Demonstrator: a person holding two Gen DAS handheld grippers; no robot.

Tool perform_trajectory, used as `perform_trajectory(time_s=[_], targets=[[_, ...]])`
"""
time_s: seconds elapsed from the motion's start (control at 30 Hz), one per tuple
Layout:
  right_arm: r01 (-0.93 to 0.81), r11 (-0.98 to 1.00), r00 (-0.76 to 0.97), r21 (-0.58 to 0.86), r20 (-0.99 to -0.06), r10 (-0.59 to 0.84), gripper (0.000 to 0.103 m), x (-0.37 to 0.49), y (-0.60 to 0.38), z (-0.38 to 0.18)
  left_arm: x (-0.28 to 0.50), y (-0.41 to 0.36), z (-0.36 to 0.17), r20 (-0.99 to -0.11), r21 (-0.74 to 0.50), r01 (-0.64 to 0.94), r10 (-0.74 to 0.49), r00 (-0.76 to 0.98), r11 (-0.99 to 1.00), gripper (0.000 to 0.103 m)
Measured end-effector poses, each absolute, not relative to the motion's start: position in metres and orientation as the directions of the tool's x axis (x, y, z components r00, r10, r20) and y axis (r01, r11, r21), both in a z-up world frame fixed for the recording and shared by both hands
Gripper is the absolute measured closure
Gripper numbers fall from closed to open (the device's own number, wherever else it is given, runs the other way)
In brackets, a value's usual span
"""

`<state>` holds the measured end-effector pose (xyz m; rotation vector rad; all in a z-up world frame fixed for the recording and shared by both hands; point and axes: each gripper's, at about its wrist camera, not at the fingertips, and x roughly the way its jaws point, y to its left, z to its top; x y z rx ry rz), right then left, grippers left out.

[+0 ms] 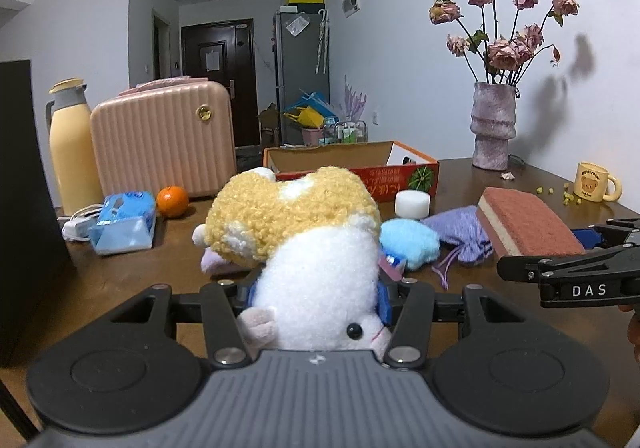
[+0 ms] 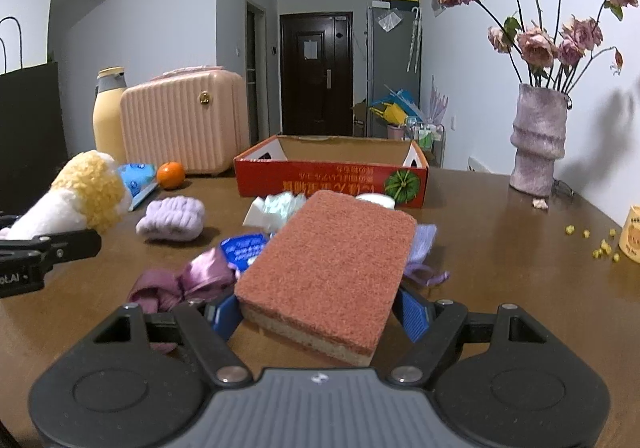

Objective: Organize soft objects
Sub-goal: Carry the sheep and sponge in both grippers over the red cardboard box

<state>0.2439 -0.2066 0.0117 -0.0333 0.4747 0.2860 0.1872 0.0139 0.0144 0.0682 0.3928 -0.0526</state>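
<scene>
The left tool (image 1: 316,302) is clenched on a plush toy (image 1: 304,244); the right tool (image 2: 320,314) grips a reddish sponge (image 2: 332,268), both above the worktop (image 2: 500,268). This looks like the carrying step. Next, each load must travel forward to the open cardboard box (image 2: 332,172) ahead and be released inside.

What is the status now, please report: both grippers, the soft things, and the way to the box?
Left gripper shut on plush toy. Right gripper shut on sponge. Red box ahead, open; loose soft items lie before it.

Clamped plush toy (image 1: 312,248), gripped sponge (image 2: 332,260)
</scene>
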Motion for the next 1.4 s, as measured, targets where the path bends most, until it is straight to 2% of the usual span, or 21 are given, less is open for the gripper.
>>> perform_trajectory(time_s=[0.67, 1.4], targets=[[-0.274, 0.960, 0.884, 0.057, -0.378, 0.275, 0.026, 0.338, -0.204, 0.034, 0.285, 0.001, 0.036, -0.354, 0.012, 0.066, -0.058, 0.933, 0.998, 0.051], [-0.278, 0.960, 0.892, 0.028, -0.362, 0.269, 0.025, 0.437, -0.195, 0.056, 0.392, -0.003, 0.054, -0.318, 0.020, 0.046, -0.037, 0.947, 0.999, 0.051]])
